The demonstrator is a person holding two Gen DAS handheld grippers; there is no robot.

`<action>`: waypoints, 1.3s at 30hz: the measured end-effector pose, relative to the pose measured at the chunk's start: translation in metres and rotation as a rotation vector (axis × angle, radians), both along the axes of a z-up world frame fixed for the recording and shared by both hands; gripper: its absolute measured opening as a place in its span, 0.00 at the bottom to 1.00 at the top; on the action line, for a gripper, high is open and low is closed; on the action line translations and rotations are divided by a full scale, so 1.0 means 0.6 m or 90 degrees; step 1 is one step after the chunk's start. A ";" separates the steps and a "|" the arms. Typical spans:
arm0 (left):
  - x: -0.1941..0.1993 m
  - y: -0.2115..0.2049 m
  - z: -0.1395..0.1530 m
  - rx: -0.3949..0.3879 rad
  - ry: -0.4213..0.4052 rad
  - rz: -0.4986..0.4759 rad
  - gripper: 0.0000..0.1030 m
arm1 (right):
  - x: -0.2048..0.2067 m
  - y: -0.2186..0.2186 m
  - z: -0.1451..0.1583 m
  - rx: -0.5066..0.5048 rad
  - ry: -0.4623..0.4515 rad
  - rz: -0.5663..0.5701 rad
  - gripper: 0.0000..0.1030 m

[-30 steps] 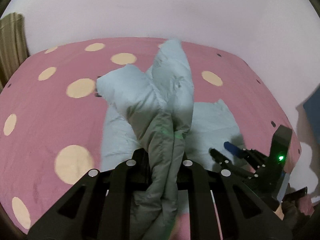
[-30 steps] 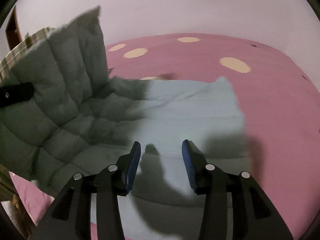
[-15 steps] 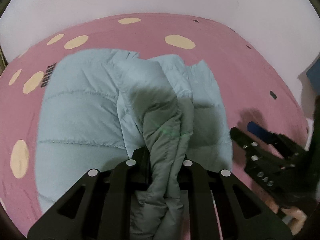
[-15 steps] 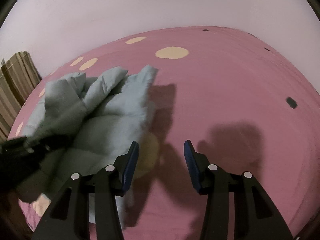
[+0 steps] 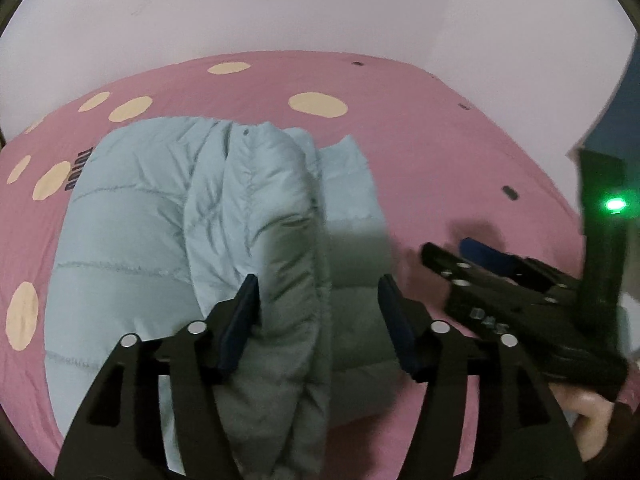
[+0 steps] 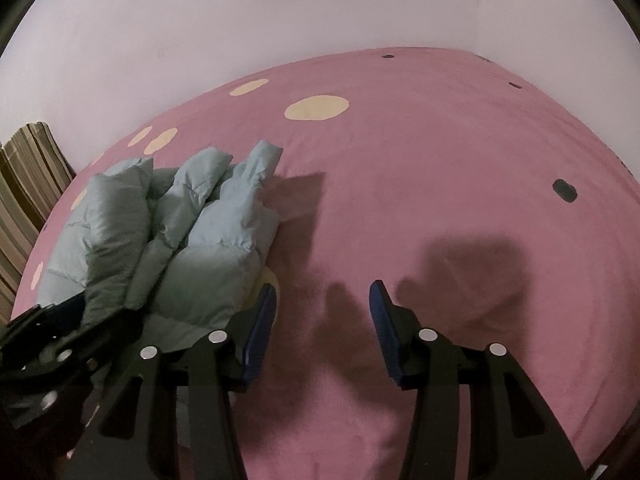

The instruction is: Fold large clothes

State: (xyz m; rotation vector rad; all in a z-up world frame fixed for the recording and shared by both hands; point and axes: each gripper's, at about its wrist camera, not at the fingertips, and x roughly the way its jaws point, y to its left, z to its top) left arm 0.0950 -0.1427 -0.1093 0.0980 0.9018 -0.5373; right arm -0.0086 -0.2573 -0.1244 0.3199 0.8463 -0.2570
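A pale blue puffer jacket (image 5: 168, 216) is lying in a bundle on the pink bedspread (image 5: 420, 152) with cream dots, and everything else is arranging itself around that jacket. One quilted fold is lying lengthwise over the top of the flatter body of the jacket, running toward the near edge of the bed.

The left gripper (image 5: 316, 304) is hanging right over the jacket's near end, tilted downward, its jaws opening; the raised fold is sitting between the two blue-padded fingers (image 5: 240, 320), brushing the left one but clear of the right, so nothing is being pinched.

The right gripper (image 6: 322, 312) is hovering just beside the jacket, off its right edge, over bare bedspread. Its jaws are also opening, with nothing between them, and its shadow is falling on the pink cloth. A hand (image 5: 592, 428) is gripping its handle.

Beyond the jacket a plain white wall (image 6: 280, 20) is rising, and a striped curtain (image 6: 28, 184) is hanging to the jacket's far left.
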 end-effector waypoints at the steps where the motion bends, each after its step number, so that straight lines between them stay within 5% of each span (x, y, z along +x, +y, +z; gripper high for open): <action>1: -0.006 0.003 0.009 -0.011 -0.001 -0.003 0.61 | -0.001 0.001 0.002 -0.002 -0.002 -0.001 0.51; 7: -0.039 0.043 0.065 -0.048 -0.044 0.003 0.70 | -0.014 0.010 0.022 -0.002 -0.009 0.004 0.51; 13: -0.015 0.157 0.093 -0.046 -0.094 0.107 0.78 | -0.005 0.041 0.050 0.013 -0.027 0.030 0.52; 22: 0.070 0.320 0.035 -0.002 -0.067 0.263 0.81 | 0.061 0.114 0.077 0.042 -0.045 0.089 0.62; 29: 0.094 0.348 -0.020 -0.042 -0.018 0.248 0.81 | 0.129 0.151 0.059 0.041 -0.020 0.095 0.64; 33: 0.093 0.347 -0.039 -0.058 -0.009 0.229 0.81 | 0.156 0.148 0.032 0.101 0.012 0.091 0.64; 35: 0.094 0.345 -0.042 -0.072 -0.006 0.221 0.81 | 0.160 0.147 0.021 0.113 0.021 0.090 0.37; 39: 0.095 0.338 -0.032 -0.094 -0.005 0.195 0.81 | 0.157 0.140 0.022 0.126 0.018 0.104 0.17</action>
